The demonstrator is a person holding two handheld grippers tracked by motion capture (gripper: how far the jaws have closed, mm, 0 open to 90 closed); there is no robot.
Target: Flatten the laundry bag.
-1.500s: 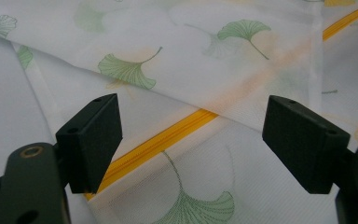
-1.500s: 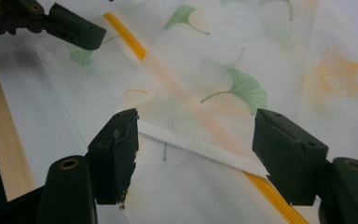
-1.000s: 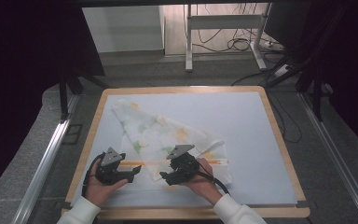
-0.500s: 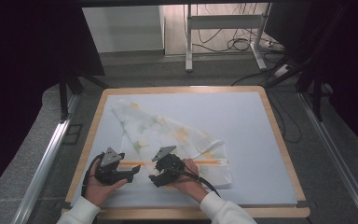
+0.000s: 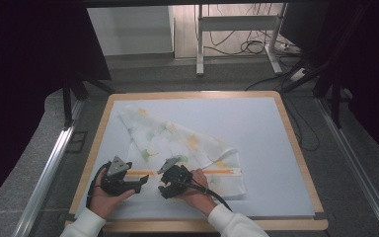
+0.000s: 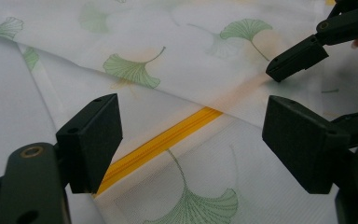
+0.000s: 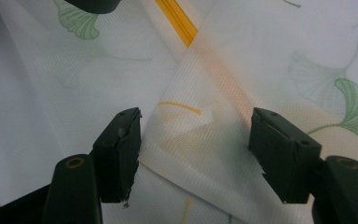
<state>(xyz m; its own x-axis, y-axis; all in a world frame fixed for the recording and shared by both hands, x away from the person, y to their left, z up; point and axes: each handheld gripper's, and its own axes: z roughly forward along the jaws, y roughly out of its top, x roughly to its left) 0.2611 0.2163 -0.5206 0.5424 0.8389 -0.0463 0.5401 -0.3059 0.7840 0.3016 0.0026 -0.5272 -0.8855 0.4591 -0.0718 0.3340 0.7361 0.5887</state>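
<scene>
A white cloth (image 5: 177,143) printed with green ginkgo leaves lies crumpled on the left half of the table, a yellow zipper (image 5: 217,172) running along its near edge. My left gripper (image 5: 142,183) rests at the cloth's near left corner. In the left gripper view it (image 6: 198,140) is open, with the zipper (image 6: 168,140) lying between its jaws. My right gripper (image 5: 164,189) sits just to its right, low over the cloth. Its jaws (image 7: 198,149) have just been closing a little but still stand apart, straddling a folded cloth corner (image 7: 191,135) without pressing it.
The table has a white mat (image 5: 266,138) inside a wooden rim (image 5: 296,148). Beyond the far edge stand desk legs (image 5: 199,44) and cables (image 5: 242,47) on the floor. Metal rails (image 5: 49,168) run along both sides.
My right gripper has moved left and slightly lower, ending close beside the left gripper. The left gripper and the cloth have kept still.
</scene>
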